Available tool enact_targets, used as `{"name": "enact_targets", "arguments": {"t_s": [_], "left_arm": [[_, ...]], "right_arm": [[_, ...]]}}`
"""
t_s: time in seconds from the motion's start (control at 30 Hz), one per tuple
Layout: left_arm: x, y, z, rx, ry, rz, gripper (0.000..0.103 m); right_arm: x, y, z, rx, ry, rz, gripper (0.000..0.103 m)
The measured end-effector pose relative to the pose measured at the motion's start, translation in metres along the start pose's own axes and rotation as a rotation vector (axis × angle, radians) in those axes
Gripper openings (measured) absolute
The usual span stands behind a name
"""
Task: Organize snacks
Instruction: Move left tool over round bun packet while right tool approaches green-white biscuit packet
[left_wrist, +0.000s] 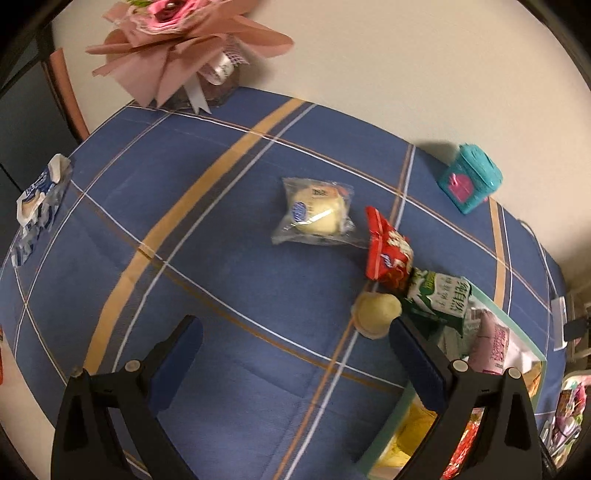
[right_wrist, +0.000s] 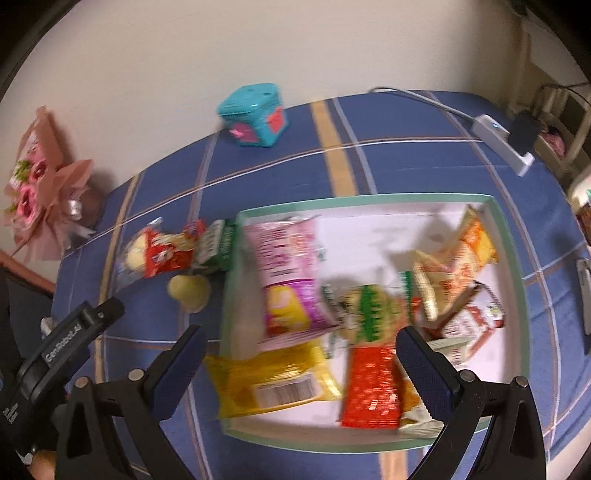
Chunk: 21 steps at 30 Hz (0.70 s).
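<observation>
Snacks are still scattered outside the tray (right_wrist: 511, 236): a small yellow bun (left_wrist: 376, 314), red packet (left_wrist: 389, 254) and green packet (left_wrist: 439, 295) just beside its left wall. Left gripper (left_wrist: 295, 354) and right gripper (right_wrist: 301, 365) are held wide, empty. The bun should be squeezed gently, jaws centred.

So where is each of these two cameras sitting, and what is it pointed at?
Left wrist: rides the left gripper, looking down on the blue tablecloth and loose snacks; its open black fingers show.
Right wrist: rides the right gripper, looking down into the snack tray; its open fingers and the left gripper's body show.
Shared: the teal box, bouquet, tray, and red packet.
</observation>
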<state>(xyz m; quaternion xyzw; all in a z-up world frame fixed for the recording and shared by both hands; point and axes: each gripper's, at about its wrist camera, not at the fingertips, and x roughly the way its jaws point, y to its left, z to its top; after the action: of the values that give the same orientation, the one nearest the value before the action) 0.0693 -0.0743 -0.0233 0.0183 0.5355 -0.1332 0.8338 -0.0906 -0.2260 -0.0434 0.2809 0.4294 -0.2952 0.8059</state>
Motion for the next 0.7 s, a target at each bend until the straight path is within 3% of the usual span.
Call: {"name": "enact_targets", "arguments": {"t_s": [0.33, 0.7], "left_arm": [[-0.009, 0.028, 0.012, -0.025, -0.066, -0.032, 0.101], [-0.006, 0.06, 0.021, -0.073, -0.075, -0.045, 0.101]], "right_arm": [[0.004, 0.038, -0.004, -0.025, -0.008, 0.041, 0.103], [0.016, 0.076, -0.009, -0.06, 0.007, 0.078, 0.103]]}}
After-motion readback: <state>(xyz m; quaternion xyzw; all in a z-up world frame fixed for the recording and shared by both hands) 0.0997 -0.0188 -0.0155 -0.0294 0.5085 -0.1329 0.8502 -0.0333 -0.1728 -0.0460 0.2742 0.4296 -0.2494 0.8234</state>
